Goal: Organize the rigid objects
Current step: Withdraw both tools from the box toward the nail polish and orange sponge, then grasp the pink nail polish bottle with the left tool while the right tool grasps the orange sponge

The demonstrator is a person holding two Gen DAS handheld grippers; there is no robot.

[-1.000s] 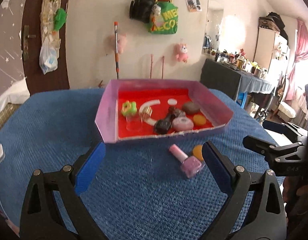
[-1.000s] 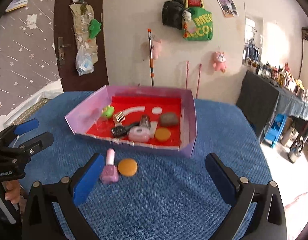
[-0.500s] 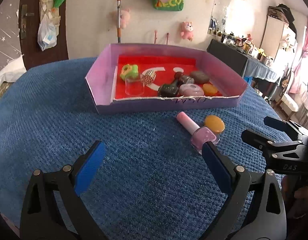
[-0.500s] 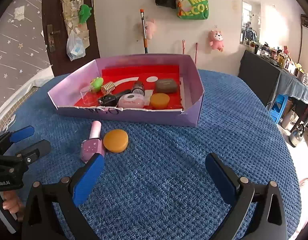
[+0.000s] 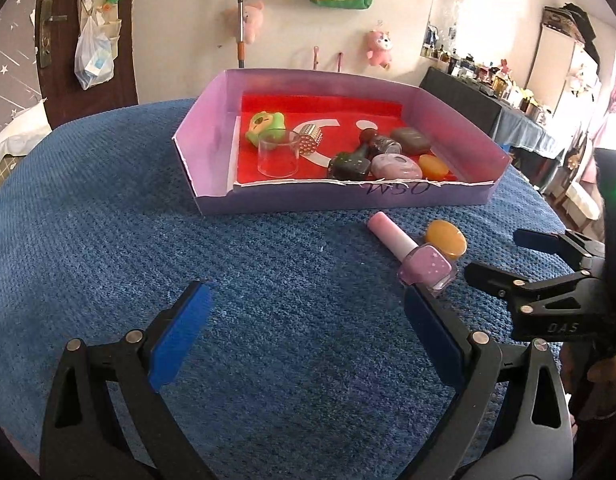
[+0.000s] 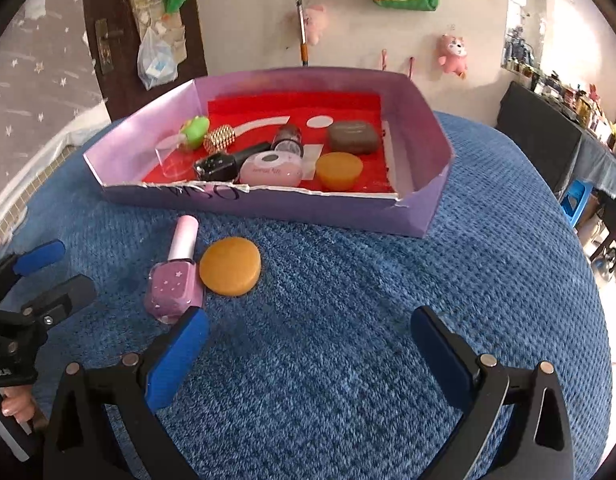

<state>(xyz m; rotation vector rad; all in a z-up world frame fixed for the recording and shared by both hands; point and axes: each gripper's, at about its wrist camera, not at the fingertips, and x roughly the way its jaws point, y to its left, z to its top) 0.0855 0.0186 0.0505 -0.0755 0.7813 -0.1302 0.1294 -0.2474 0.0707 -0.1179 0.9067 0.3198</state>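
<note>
A pink nail-polish bottle (image 5: 416,252) lies on the blue cloth in front of the purple box (image 5: 211,128), with an orange disc (image 5: 446,238) touching it. Both show in the right wrist view: the bottle (image 6: 177,276), the disc (image 6: 230,266), the box (image 6: 420,120). My left gripper (image 5: 303,324) is open and empty, its right finger close beside the bottle. My right gripper (image 6: 310,344) is open and empty, its left finger just in front of the bottle. The box holds several small objects on a red floor.
In the box are a clear cup (image 5: 278,153), a green toy (image 5: 263,126), dark bottles, a pink case (image 6: 271,168) and an orange disc (image 6: 339,166). The other gripper shows at the frame edge (image 5: 548,280), (image 6: 27,292). A dark table stands at the right.
Both grippers have dropped lower and come closer to the bottle and disc. The box and the objects have not moved. Both grippers stay open.
</note>
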